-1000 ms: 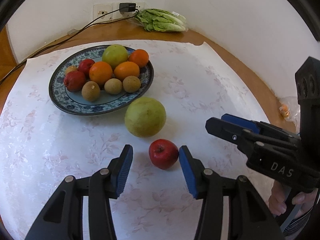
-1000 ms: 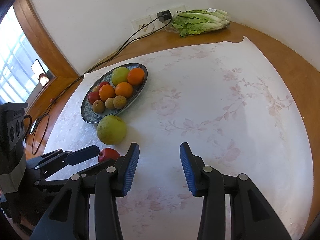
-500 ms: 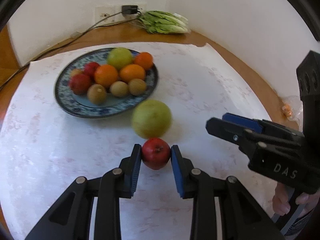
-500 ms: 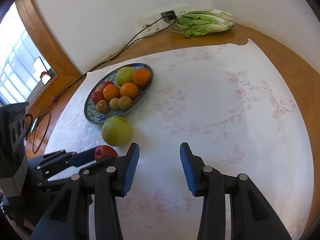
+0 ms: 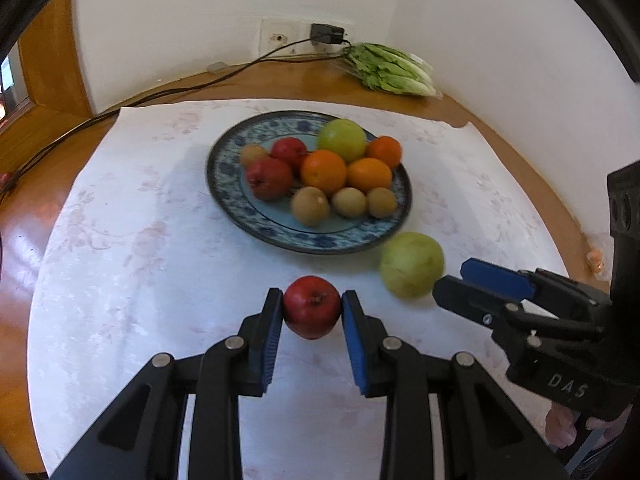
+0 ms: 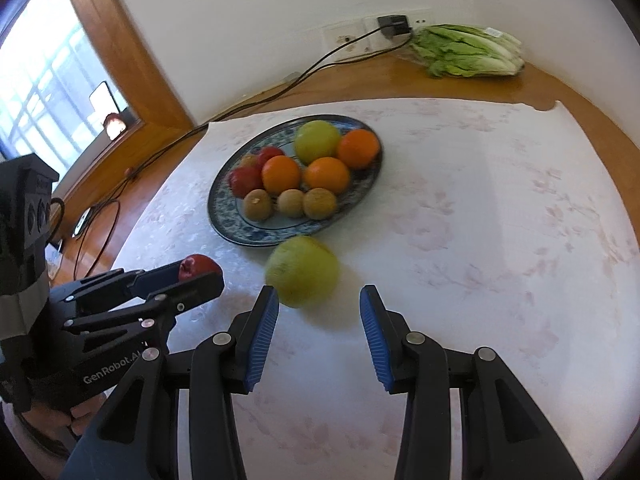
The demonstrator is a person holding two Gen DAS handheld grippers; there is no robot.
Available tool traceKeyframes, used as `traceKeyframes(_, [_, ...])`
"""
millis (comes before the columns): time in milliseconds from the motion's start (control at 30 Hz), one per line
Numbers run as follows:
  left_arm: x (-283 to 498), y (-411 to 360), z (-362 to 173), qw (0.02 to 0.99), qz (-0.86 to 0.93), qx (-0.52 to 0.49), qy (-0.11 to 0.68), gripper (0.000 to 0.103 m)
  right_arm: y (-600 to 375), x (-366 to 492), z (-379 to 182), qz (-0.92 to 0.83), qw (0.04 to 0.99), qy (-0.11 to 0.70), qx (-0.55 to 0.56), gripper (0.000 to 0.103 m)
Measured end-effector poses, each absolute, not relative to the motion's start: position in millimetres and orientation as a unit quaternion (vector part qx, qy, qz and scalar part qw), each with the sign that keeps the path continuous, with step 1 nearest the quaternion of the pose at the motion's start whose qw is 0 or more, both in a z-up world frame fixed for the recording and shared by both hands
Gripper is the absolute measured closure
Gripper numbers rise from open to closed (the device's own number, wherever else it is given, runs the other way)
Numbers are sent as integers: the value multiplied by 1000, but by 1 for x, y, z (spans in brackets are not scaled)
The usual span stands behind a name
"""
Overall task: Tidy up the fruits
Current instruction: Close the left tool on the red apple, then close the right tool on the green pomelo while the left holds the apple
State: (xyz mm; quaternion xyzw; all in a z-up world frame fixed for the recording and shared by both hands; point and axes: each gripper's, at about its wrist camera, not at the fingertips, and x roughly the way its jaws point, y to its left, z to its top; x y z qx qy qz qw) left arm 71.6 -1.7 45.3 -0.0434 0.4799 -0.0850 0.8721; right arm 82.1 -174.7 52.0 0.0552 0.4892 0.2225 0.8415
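My left gripper is shut on a red apple and holds it above the white cloth; the apple also shows in the right wrist view. My right gripper is open, its fingertips just short of a big green fruit that lies on the cloth in front of the plate. The blue patterned plate holds several fruits: oranges, red apples, kiwis and a green one. In the left wrist view the green fruit lies beside my right gripper.
A bundle of lettuce lies at the back by the wall. A black cable runs from a wall socket along the wooden table edge. The round table's rim curves close on the right.
My left gripper closed on the red apple and lifted it, swinging left. My right gripper moved forward and left toward the big green fruit.
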Motion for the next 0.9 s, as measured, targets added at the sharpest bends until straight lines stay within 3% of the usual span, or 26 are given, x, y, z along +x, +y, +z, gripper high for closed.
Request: traceKeyframes(900, [121, 20, 47, 884, -69, -46, 460, 72, -150, 94, 33, 221, 833, 507, 28, 55])
